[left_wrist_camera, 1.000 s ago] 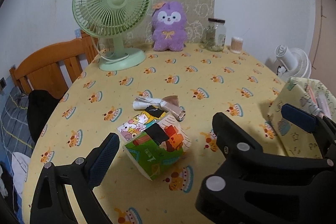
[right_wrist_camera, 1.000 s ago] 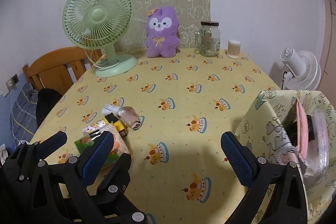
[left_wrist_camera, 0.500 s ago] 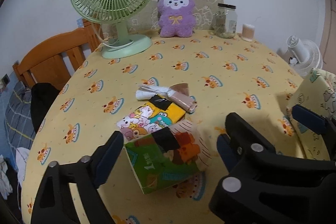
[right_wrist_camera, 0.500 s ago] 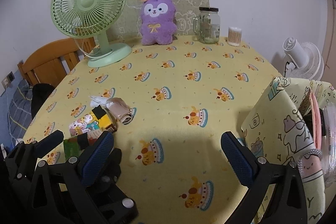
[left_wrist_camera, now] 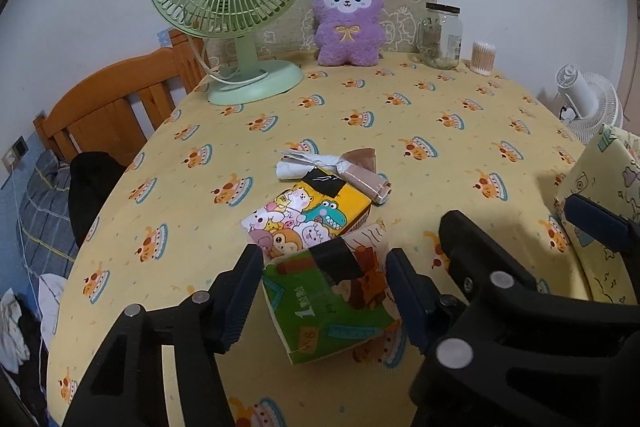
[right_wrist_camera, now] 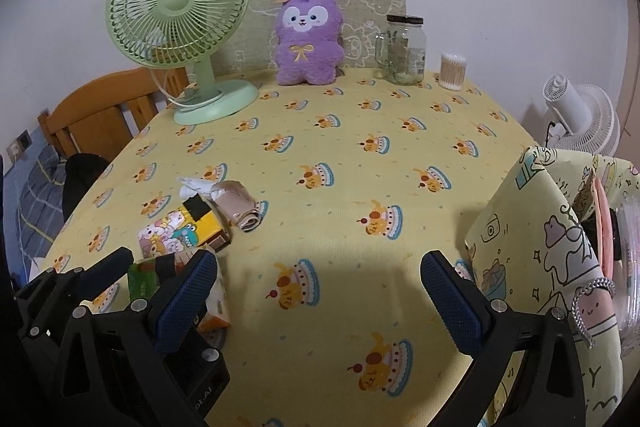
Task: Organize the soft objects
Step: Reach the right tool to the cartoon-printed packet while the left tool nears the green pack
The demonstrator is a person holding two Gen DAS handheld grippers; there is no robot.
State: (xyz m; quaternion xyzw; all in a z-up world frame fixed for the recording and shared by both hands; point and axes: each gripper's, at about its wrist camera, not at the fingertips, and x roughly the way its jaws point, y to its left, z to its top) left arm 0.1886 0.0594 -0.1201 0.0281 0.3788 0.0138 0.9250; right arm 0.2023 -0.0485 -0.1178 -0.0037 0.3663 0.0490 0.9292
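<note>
A green tissue pack (left_wrist_camera: 332, 303) lies on the yellow tablecloth (left_wrist_camera: 400, 123), and my left gripper (left_wrist_camera: 326, 291) has closed on it from both sides. Behind it lie a yellow cartoon tissue pack (left_wrist_camera: 308, 215), a rolled beige cloth (left_wrist_camera: 366, 179) and a white cloth (left_wrist_camera: 296, 167). A purple plush (left_wrist_camera: 348, 23) sits at the far edge. My right gripper (right_wrist_camera: 320, 291) is open and empty over the near cloth. A patterned fabric bag (right_wrist_camera: 560, 255) stands right of it. In the right wrist view the green pack (right_wrist_camera: 148, 275) shows between the left gripper's fingers.
A green desk fan (left_wrist_camera: 232, 7), a glass jar (left_wrist_camera: 440, 35) and a cotton swab tub (left_wrist_camera: 483, 57) stand at the back. A wooden chair (left_wrist_camera: 104, 111) is at the left. A white floor fan (right_wrist_camera: 580, 119) is off the right edge.
My left gripper moved forward over the green tissue pack and its jaws closed in on the pack's sides. The right gripper stayed open and shifted slightly forward.
</note>
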